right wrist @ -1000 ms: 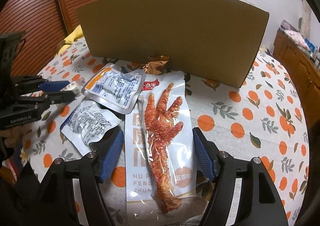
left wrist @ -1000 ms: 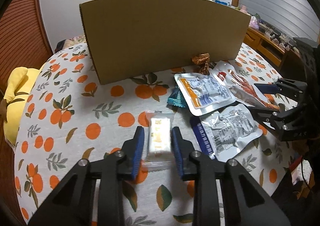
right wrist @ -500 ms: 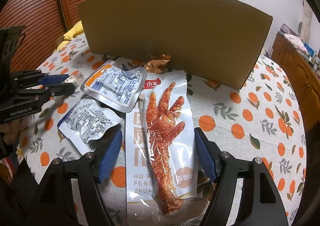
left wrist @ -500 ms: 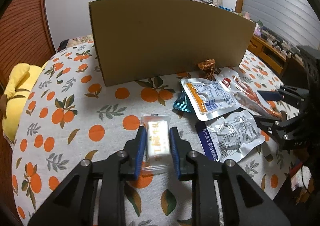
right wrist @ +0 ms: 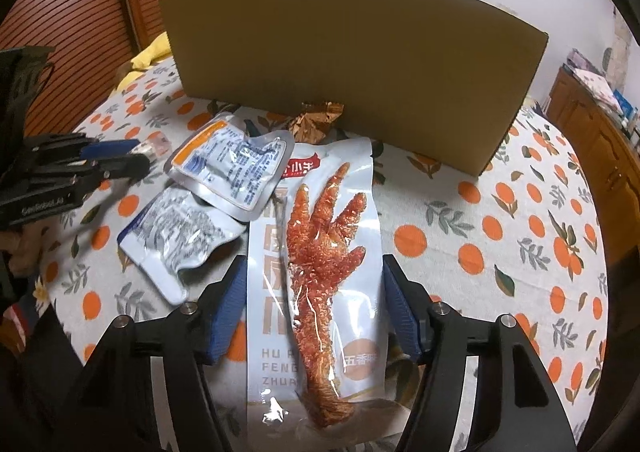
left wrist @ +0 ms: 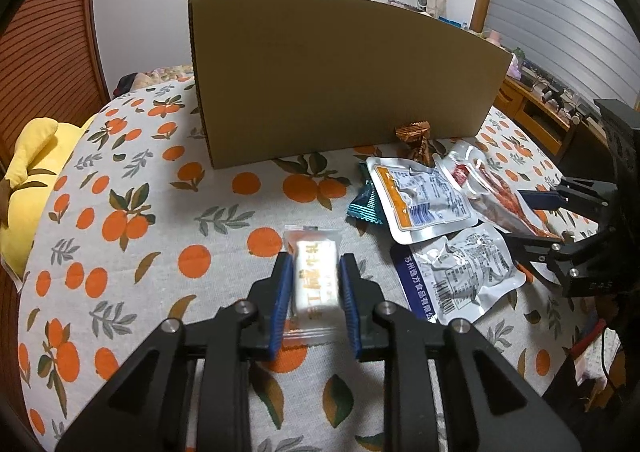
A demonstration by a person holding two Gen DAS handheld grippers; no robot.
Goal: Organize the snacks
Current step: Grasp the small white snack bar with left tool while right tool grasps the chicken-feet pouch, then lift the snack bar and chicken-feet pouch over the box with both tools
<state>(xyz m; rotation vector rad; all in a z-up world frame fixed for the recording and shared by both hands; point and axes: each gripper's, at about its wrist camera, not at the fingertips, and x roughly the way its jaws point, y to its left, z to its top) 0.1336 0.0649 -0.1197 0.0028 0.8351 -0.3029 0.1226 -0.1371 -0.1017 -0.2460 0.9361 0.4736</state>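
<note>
left gripper (left wrist: 315, 284): clamped on white candy bar (left wrist: 316, 279)
right gripper (right wrist: 314, 294): closing around chicken-foot pack (right wrist: 320, 264), pads at its edges
box (left wrist: 340, 79): upright behind, bare cloth left of it

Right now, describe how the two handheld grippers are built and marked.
Both are matte black plastic with triangular cut-outs and silver screw heads. The left gripper and right gripper each carry ribbed blue pads on their fingers. Faint pale lettering marks each body's side; no cables or sleeves are clearly visible.
</note>
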